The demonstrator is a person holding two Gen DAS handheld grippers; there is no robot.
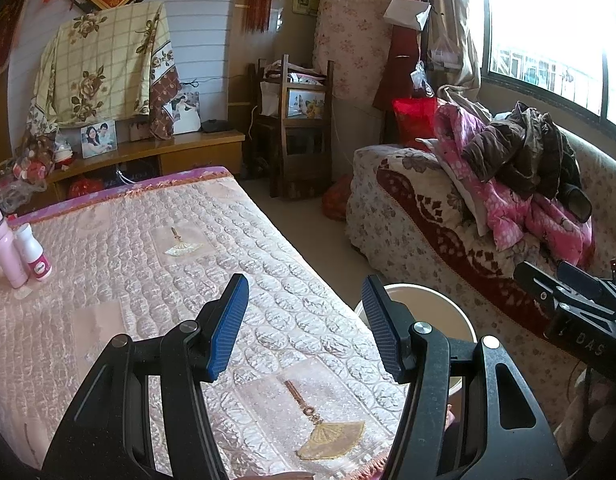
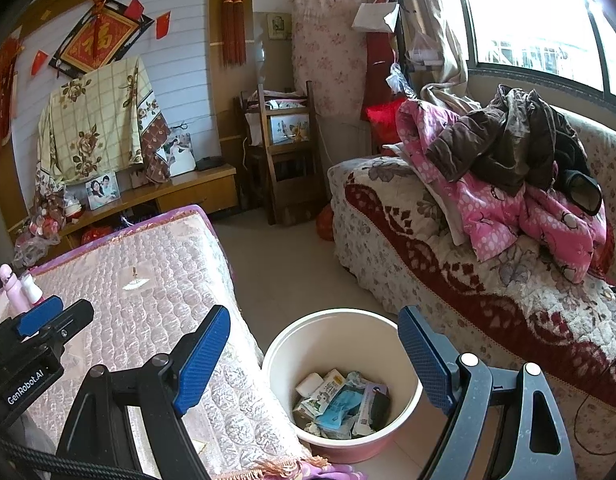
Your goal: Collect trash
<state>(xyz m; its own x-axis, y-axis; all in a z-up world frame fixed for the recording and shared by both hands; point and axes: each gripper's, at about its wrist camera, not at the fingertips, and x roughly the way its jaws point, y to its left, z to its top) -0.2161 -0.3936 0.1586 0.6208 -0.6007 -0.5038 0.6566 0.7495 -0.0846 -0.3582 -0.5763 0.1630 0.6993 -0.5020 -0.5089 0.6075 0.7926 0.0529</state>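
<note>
Both claws are spread wide with nothing in them: the left gripper (image 1: 304, 328) hovers over the quilted pink table cover (image 1: 148, 248), the right gripper (image 2: 314, 360) above the round cream plastic bin (image 2: 280, 344), probably for dropping stuff in. Trash packets (image 2: 340, 404) sit inside it, and two pink-white bottles (image 1: 18, 248) stand at the table's far left, maybe next.

Bin (image 2: 340, 384) on floor between bed (image 2: 156, 300) at 9 o'clock and sofa (image 2: 448, 280) at 3; trash (image 2: 340, 404) inside; 2 bottles (image 1: 18, 248) on bed.
</note>
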